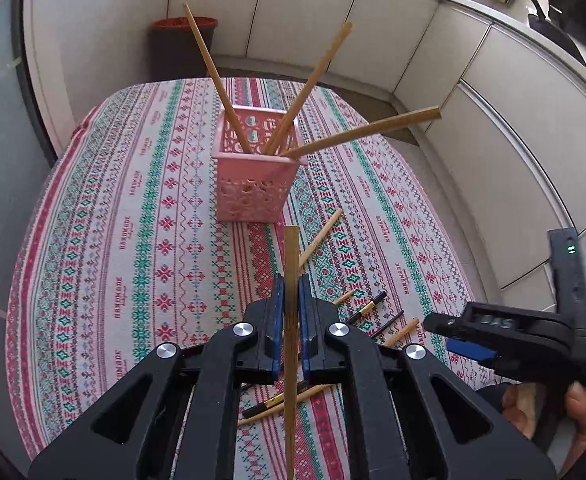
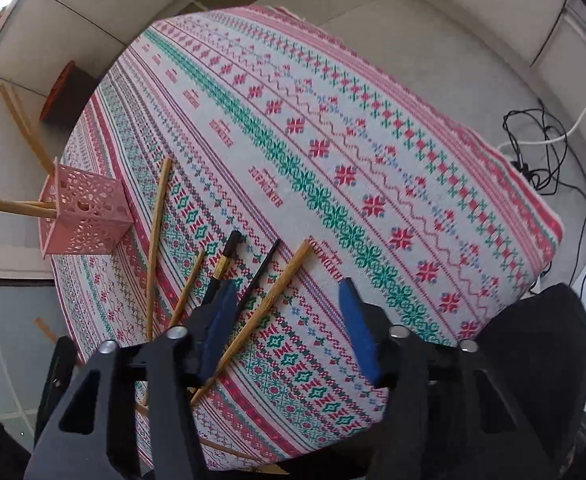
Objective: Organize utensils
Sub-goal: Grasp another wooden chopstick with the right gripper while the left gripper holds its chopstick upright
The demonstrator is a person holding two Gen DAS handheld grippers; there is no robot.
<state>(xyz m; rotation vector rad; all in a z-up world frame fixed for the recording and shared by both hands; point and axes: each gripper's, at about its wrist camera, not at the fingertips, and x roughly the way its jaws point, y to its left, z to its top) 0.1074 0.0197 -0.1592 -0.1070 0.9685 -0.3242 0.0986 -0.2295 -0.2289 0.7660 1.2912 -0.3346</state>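
Observation:
A pink perforated basket stands on the patterned tablecloth with three wooden chopsticks leaning out of it. My left gripper is shut on a wooden chopstick, held upright above the table in front of the basket. Several wooden and black chopsticks lie loose on the cloth to its right. My right gripper is open and empty above the loose chopsticks; the basket is at its far left. The right gripper also shows in the left wrist view.
A dark bin with a red rim stands on the floor beyond the table. White cabinets curve round the back and right. Cables lie on the floor past the table's far edge.

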